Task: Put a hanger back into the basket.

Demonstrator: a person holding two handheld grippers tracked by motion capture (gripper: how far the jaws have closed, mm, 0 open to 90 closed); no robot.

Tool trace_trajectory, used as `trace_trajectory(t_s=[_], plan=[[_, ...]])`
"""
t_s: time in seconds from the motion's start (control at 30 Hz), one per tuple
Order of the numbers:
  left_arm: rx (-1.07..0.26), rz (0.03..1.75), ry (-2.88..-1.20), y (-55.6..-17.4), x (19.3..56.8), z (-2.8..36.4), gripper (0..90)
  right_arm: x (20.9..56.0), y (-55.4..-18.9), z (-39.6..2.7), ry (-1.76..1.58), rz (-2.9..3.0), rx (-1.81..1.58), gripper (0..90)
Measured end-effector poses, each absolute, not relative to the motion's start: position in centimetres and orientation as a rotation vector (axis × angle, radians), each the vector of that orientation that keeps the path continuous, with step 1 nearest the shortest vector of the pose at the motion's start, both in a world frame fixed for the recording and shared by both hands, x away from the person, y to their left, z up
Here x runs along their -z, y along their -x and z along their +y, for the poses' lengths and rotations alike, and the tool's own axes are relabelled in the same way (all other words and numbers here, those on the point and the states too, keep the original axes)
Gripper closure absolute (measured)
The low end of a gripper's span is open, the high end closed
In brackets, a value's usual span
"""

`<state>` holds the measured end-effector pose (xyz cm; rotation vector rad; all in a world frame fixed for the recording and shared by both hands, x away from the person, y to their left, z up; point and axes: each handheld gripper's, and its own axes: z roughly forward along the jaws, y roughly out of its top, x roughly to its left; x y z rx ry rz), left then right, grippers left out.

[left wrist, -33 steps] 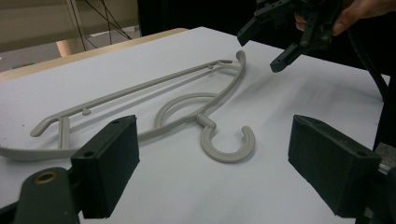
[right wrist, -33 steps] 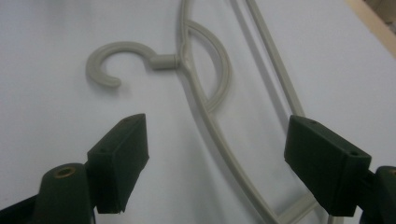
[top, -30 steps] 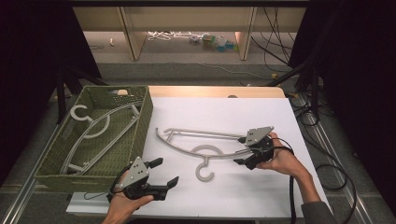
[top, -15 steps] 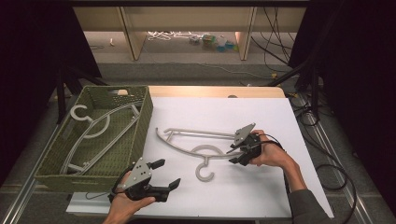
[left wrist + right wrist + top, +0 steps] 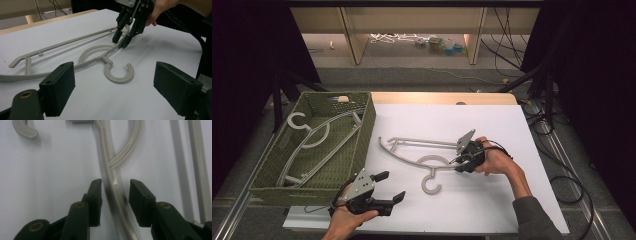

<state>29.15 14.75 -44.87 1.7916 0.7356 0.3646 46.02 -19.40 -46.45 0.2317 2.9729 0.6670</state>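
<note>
Grey plastic is what I am watching: a clothes hanger (image 5: 422, 159) is lying flat on the white tabletop (image 5: 512, 130), near the middle, hook pointing toward my side. I am keeping the right gripper (image 5: 460, 159) down over the hanger's curved arm, at the hanger's right-hand end in the high view. Its jaws have just been closing and are now standing one on each side of that arm; in the right gripper view I am seeing narrow gaps between the pads and the plastic, so they are straddling it rather than pinching it. The left gripper view is showing the same gripper (image 5: 122, 40) with its tips down at the arm, just beyond the hanger's round loop.

I am holding the left gripper (image 5: 387, 187) near the table's front edge, well apart from the hanger, jaws spread wide with nothing between them.

Left of the white surface, a green woven basket (image 5: 367, 130) is sitting with another grey hanger (image 5: 317, 140) lying inside it.
</note>
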Motion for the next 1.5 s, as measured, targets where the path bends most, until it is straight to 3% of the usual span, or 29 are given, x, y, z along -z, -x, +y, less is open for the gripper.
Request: trace_trajectory(t_s=[0.43, 0.8, 1.2, 1.5], plan=[[-0.348, 0.729, -1.818, -29.3, 45.1, 14.6, 18.4, 46.3, -46.4, -18.8, -0.23, 3.024, -0.592, 70.4], [-0.342, 0.705, -1.853, -29.3, 45.3, 14.3, 22.8, 46.0, -46.0, -18.3, 0.041, 3.021, -0.538, 82.2], [-0.4, 0.666, -1.913, -30.8, 45.0, 11.9, 25.0, 43.1, -44.3, -18.7, 0.196, 3.01, -0.598, 82.6], [-0.506, 0.604, -2.066, -33.6, 45.5, 10.1, 31.2, 42.1, -43.0, -18.6, 0.241, 3.041, -0.636, 82.5]])
